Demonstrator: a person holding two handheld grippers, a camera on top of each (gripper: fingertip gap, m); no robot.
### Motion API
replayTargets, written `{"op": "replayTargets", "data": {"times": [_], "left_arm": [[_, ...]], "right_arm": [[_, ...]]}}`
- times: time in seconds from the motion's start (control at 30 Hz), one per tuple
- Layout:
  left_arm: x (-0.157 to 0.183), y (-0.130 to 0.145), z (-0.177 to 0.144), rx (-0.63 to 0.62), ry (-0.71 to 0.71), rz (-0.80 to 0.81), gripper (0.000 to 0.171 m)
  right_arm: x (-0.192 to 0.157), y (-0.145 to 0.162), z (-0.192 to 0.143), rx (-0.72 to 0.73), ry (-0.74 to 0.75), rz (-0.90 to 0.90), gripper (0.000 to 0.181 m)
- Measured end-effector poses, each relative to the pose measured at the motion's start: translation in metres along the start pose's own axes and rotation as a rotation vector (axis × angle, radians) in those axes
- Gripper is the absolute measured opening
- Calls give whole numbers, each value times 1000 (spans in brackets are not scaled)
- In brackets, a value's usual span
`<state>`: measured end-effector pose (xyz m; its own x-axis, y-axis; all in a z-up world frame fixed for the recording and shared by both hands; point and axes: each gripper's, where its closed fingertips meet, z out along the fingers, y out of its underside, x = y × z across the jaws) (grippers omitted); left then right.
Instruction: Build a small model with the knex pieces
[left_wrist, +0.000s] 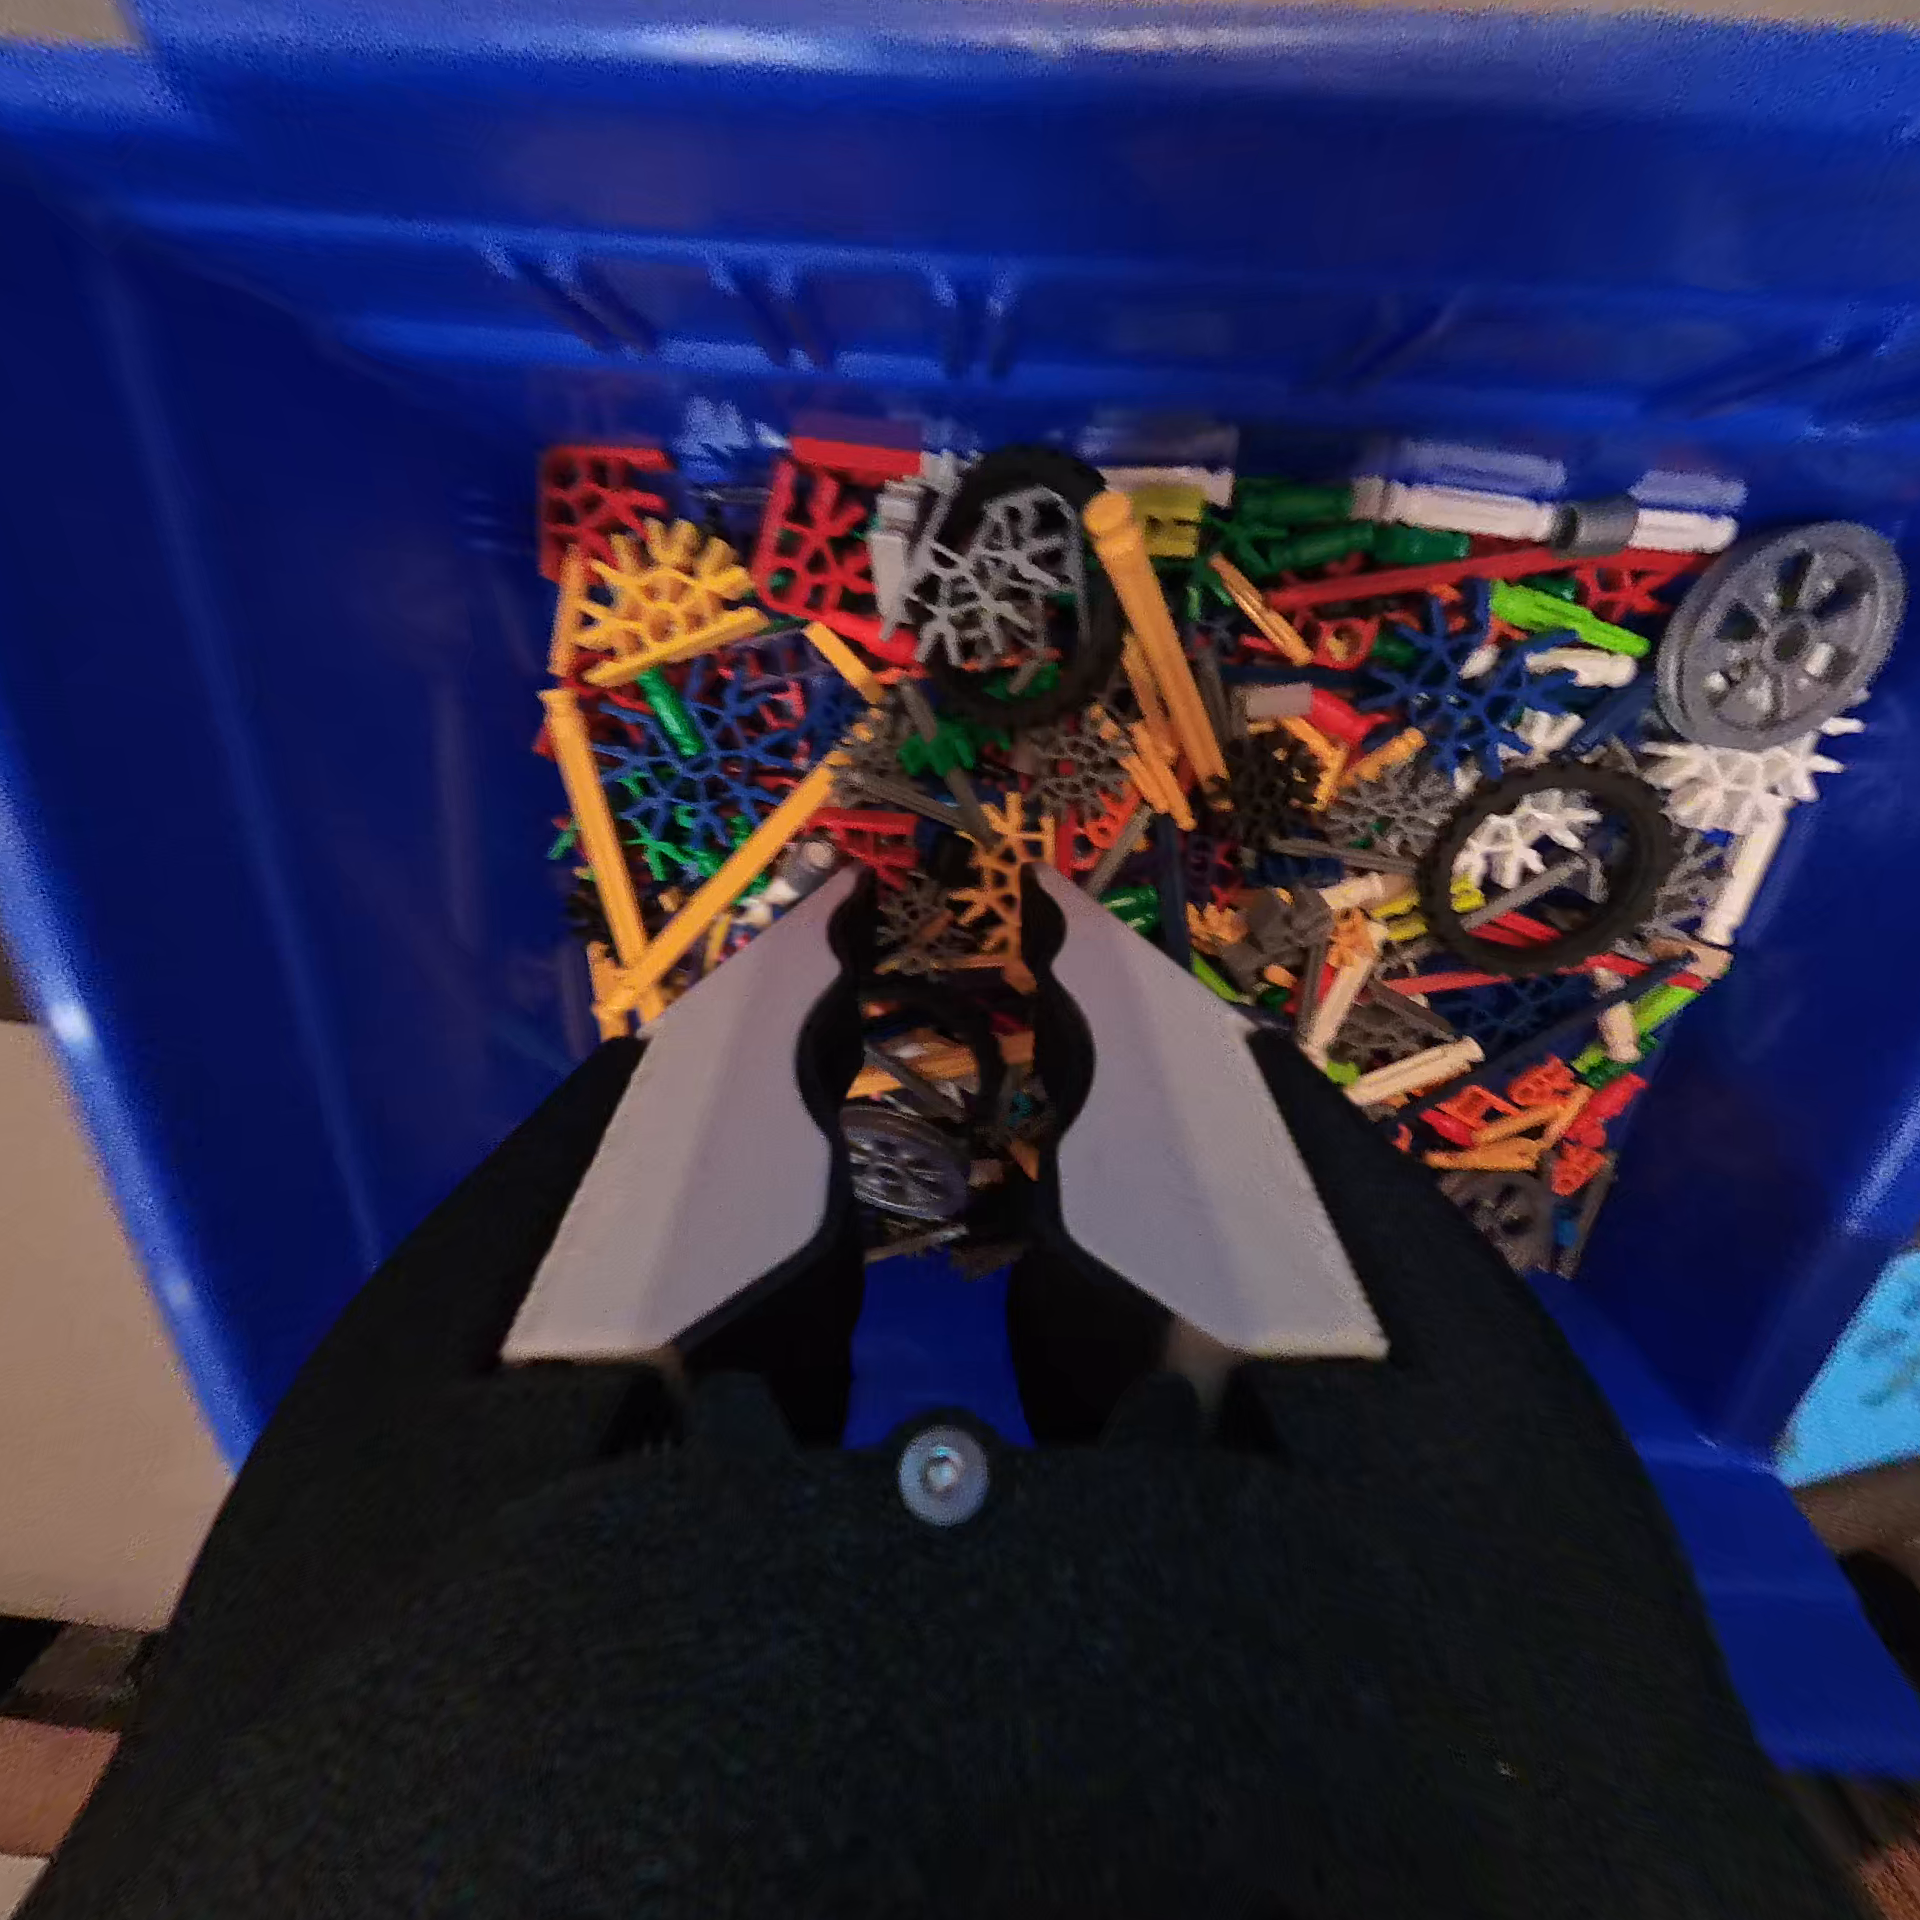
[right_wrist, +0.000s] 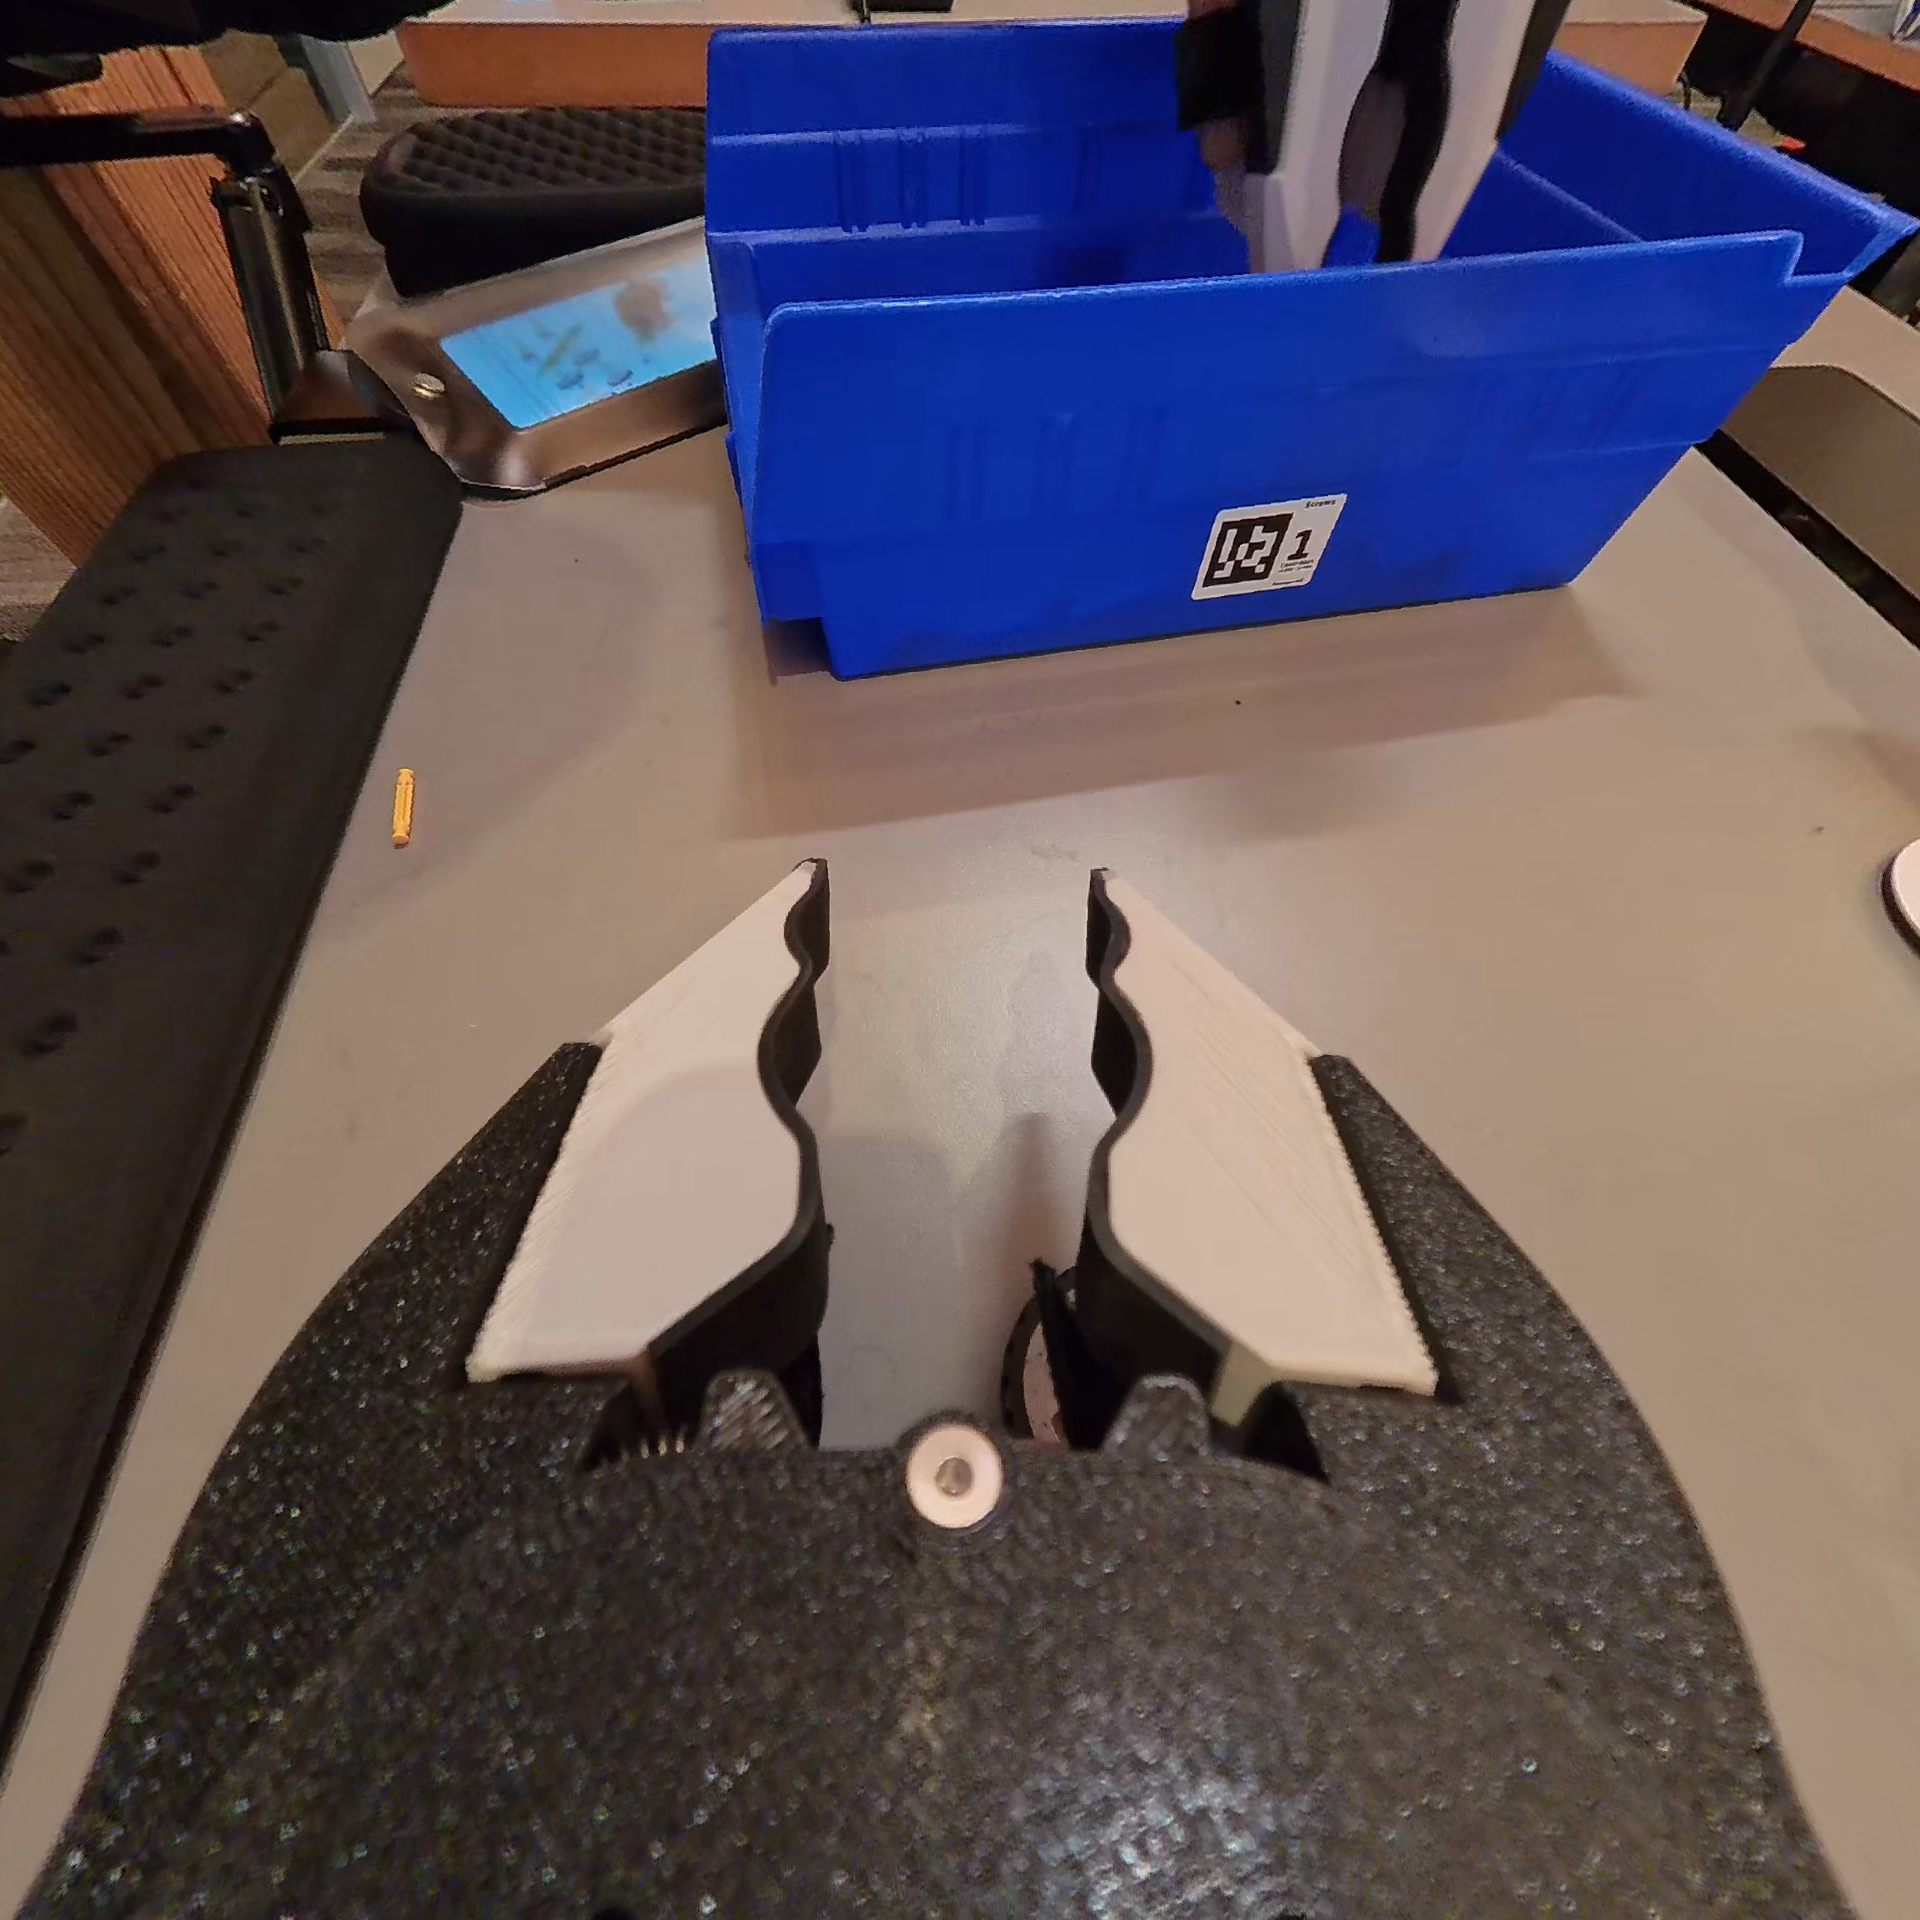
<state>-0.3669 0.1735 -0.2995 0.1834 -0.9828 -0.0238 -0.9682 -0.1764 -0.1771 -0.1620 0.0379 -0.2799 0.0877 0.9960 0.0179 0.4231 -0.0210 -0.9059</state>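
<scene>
My left gripper (left_wrist: 945, 878) points down into a blue bin (left_wrist: 312, 623) and hangs just over a heap of coloured construction-toy rods, connectors and wheels. Its jaws are open, with an orange connector (left_wrist: 1003, 868) lying between the tips. A black tyre with a grey hub (left_wrist: 1023, 603) lies beyond it. In the right wrist view my right gripper (right_wrist: 958, 873) is open and empty, low over the grey table (right_wrist: 1455, 935), in front of the blue bin (right_wrist: 1039, 468). The left gripper (right_wrist: 1361, 135) shows dipping into that bin. A small grey wheel (right_wrist: 1029, 1382) shows under the right gripper's base.
A short orange rod (right_wrist: 403, 807) lies on the table at the left. A black perforated foam mat (right_wrist: 156, 831) runs along the left edge. A metal-framed panel with a blue face (right_wrist: 561, 353) sits left of the bin. A white disc (right_wrist: 1907, 894) shows at the right edge. My hands' fingertips stand some 25 centimeters from each other. Measured from the fingertips, the short orange rod (right_wrist: 403, 807) is 15 centimeters or so from the right gripper and 30 centimeters from the left.
</scene>
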Motion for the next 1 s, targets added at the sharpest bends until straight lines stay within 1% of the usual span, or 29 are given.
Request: {"op": "replayTargets", "data": {"times": [0.07,0.13,0.23,0.33,0.47,0.5,0.53,0.6,0.7,0.73,0.77,0.87,0.9,1.0], "left_arm": [[12,7,2,-45,50,0,31],[20,19,3,-103,74,-5,33],[28,28,6,-145,106,-16,32],[27,30,11,-163,96,-11,25],[27,29,12,-165,84,20,20],[26,30,11,-168,70,25,16],[23,30,9,-163,47,34,0],[23,30,5,-147,35,38,0],[22,37,1,-168,20,36,0],[18,36,0,-157,-1,30,0],[16,32,0,-131,-8,20,1],[13,22,2,-91,-18,23,15],[14,19,4,-88,-15,28,22],[11,15,10,-112,-36,48,30]], "right_arm": [[0,0,0,1,0,2,50],[0,0,0,1,-1,2,50],[0,0,0,-1,-2,2,50],[0,0,0,-1,-1,2,50],[0,0,0,-1,0,0,50],[0,0,0,-1,0,0,50],[0,0,0,0,0,1,50],[0,0,0,0,-1,2,50],[0,0,0,0,-2,3,50],[0,0,0,0,-1,3,50],[0,0,0,0,-1,3,50],[0,0,0,-1,-1,2,50],[0,0,0,-1,-1,1,50],[0,0,0,-1,-1,0,50]]}}
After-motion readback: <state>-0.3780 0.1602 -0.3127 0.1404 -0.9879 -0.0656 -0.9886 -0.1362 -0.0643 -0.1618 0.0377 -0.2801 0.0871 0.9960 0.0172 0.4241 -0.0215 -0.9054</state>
